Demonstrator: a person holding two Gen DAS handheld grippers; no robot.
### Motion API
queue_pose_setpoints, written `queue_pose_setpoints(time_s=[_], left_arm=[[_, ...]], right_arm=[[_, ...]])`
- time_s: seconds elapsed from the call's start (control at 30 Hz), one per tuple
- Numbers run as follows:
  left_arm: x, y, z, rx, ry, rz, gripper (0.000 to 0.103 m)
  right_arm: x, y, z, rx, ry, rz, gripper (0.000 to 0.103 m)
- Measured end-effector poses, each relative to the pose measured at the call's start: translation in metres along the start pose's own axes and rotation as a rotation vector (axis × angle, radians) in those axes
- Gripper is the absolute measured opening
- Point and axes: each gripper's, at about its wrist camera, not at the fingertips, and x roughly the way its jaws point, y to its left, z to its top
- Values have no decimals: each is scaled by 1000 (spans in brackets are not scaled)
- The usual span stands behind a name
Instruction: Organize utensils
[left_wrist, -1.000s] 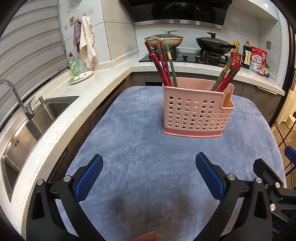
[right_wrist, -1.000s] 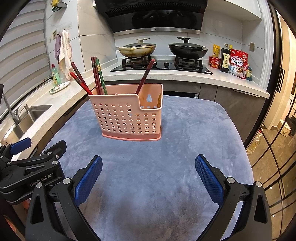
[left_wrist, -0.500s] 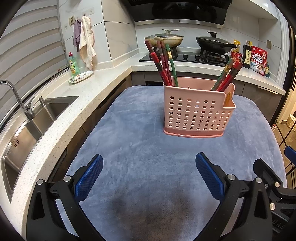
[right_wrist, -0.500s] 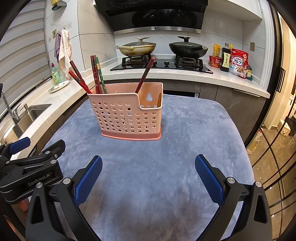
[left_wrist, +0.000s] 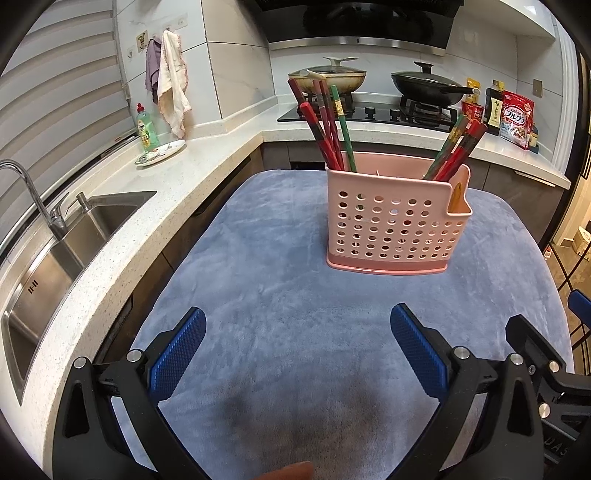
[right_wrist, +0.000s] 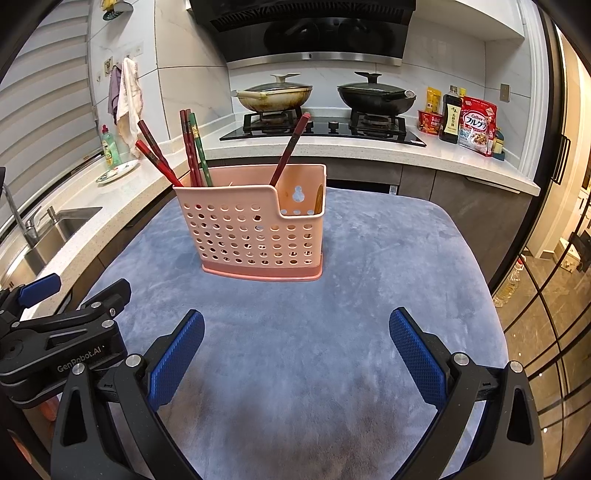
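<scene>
A pink perforated utensil holder (left_wrist: 395, 225) stands on the blue-grey cloth, also in the right wrist view (right_wrist: 255, 229). Several red and green chopsticks (left_wrist: 328, 125) lean in its left part, more (left_wrist: 454, 147) lean at its right. In the right wrist view one red chopstick (right_wrist: 290, 147) leans near the middle and a wooden utensil (right_wrist: 317, 199) sits in the small side pocket. My left gripper (left_wrist: 295, 350) is open and empty, short of the holder. My right gripper (right_wrist: 295, 350) is open and empty too, beside the left one (right_wrist: 62, 332).
A sink (left_wrist: 55, 251) and tap (left_wrist: 33, 199) lie along the left counter, with a soap bottle (left_wrist: 147, 129) and a plate (left_wrist: 160, 151). A stove with two pans (right_wrist: 273, 96) and food packets (right_wrist: 476, 125) are behind. The cloth-covered table (right_wrist: 388, 258) drops off on the right.
Both grippers stay open and nearly still. The views shifted only slightly relative to the holder.
</scene>
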Motion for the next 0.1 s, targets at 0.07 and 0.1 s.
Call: queue_pose_setpoints(time_s=[0.07, 0.1], left_arm=[[1, 0, 0, 3, 1, -2, 96], [1, 0, 0, 5, 1, -5, 96]], right_arm=[[2, -1, 1, 1, 1, -1, 97], [2, -1, 1, 2, 1, -2, 97]])
